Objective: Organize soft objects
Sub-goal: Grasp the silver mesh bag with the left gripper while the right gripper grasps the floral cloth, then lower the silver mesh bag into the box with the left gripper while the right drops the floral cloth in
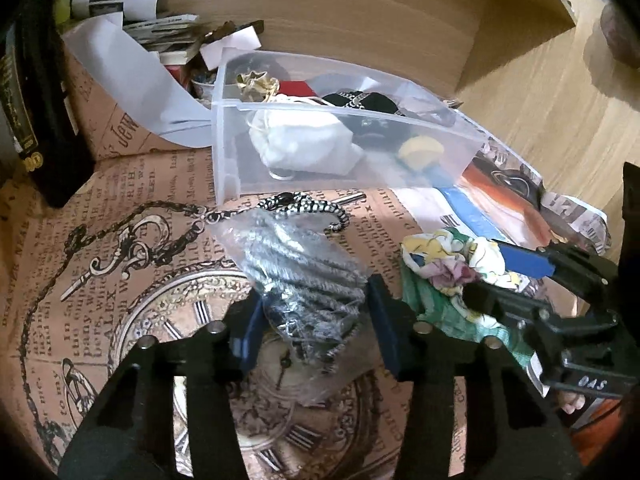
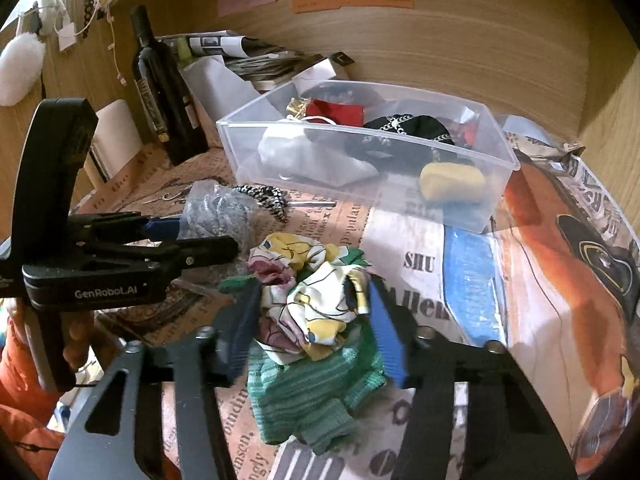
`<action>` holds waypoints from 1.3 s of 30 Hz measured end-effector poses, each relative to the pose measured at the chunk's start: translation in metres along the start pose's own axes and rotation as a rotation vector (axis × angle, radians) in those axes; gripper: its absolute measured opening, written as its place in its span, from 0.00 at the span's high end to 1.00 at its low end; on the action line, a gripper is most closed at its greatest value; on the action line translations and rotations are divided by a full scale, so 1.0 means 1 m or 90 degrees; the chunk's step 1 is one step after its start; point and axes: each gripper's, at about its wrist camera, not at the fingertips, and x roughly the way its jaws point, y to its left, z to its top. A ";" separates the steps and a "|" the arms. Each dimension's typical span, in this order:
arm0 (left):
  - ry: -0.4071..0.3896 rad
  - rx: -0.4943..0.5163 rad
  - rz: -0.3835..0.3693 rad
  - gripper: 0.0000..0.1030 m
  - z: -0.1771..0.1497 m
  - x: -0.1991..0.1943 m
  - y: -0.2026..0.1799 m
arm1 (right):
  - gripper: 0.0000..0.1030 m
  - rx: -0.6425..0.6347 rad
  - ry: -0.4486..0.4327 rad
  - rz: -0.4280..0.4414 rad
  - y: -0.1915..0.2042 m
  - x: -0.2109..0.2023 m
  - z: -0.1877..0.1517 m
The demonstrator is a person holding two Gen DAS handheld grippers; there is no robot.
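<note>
A clear plastic bin (image 1: 224, 120) (image 2: 240, 148) stands at the back and holds a white cloth (image 1: 304, 140), a black item with chain trim (image 2: 408, 128), a red cloth (image 2: 336, 112) and a yellow soft item (image 2: 452, 180). My left gripper (image 1: 314, 312) is shut on a clear bag of grey yarn (image 1: 296, 256), seen also in the right wrist view (image 2: 218, 208). My right gripper (image 2: 310, 320) is closed around a floral cloth (image 2: 316, 292) lying on a green knit piece (image 2: 304, 392). The floral cloth shows in the left wrist view too (image 1: 452, 260).
A black-and-white beaded chain (image 1: 304, 204) lies between the yarn bag and the bin. A dark wine bottle (image 2: 160, 88) stands at the back left, papers (image 2: 248, 60) behind it. Printed newspaper sheets (image 1: 120, 280) cover the surface. A wooden wall (image 2: 440, 48) encloses the back.
</note>
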 end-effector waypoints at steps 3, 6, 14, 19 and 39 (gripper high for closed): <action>-0.003 0.003 -0.004 0.66 0.000 -0.003 -0.001 | 0.72 0.005 -0.009 0.001 -0.001 -0.003 0.001; -0.007 0.002 -0.012 0.70 0.001 -0.007 -0.002 | 0.80 0.013 -0.021 0.003 -0.003 -0.007 0.002; -0.041 0.016 -0.021 0.73 0.005 -0.029 -0.011 | 0.88 0.017 -0.063 -0.008 -0.006 -0.025 0.008; -0.077 0.029 -0.021 0.73 0.012 -0.047 -0.017 | 0.88 0.025 -0.096 -0.016 -0.011 -0.038 0.017; -0.185 0.028 -0.025 0.73 0.071 -0.073 -0.012 | 0.88 0.042 -0.224 -0.059 -0.031 -0.065 0.069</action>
